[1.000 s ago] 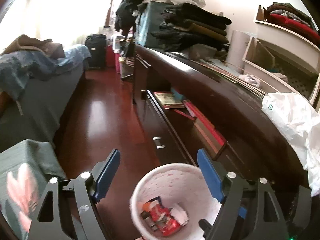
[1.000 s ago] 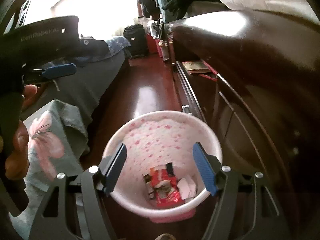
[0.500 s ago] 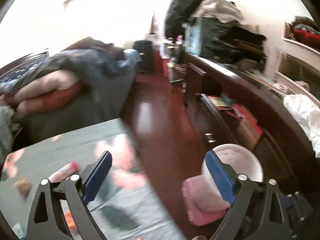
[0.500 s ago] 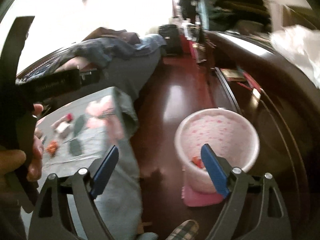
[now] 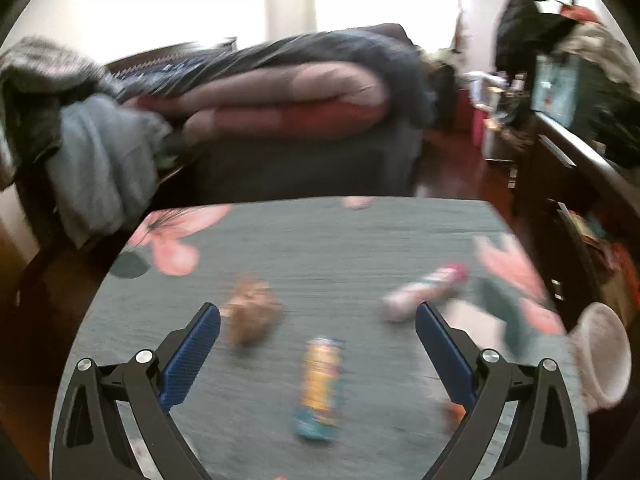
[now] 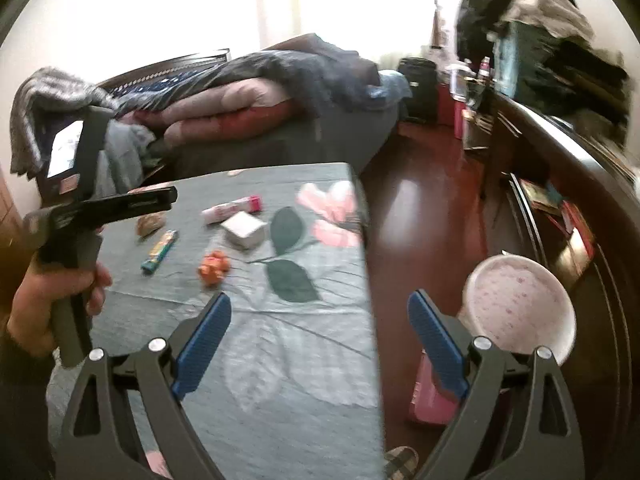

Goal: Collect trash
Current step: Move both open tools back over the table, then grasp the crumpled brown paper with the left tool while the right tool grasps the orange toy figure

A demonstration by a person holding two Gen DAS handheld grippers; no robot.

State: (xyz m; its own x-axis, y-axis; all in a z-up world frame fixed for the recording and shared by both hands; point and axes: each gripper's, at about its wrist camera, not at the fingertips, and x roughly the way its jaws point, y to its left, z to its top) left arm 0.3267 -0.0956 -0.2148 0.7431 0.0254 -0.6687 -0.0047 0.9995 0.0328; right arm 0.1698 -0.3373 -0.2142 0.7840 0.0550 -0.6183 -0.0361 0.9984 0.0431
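Left wrist: the view has swung from the bin to the floral cloth (image 5: 320,240); left gripper (image 5: 318,354) gapes empty above three blurred wrappers, a yellow tube (image 5: 320,384) nearest. Right wrist: right gripper (image 6: 320,338) wide apart, empty; five litter pieces on the cloth, one pink bin (image 6: 520,308) on the floor beside it

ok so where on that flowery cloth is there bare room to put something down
Free: the near stretch of the cloth, below the orange wrapper and dark leaves. Crowded: the far left, with the tube, white box, long packet and brown lump.
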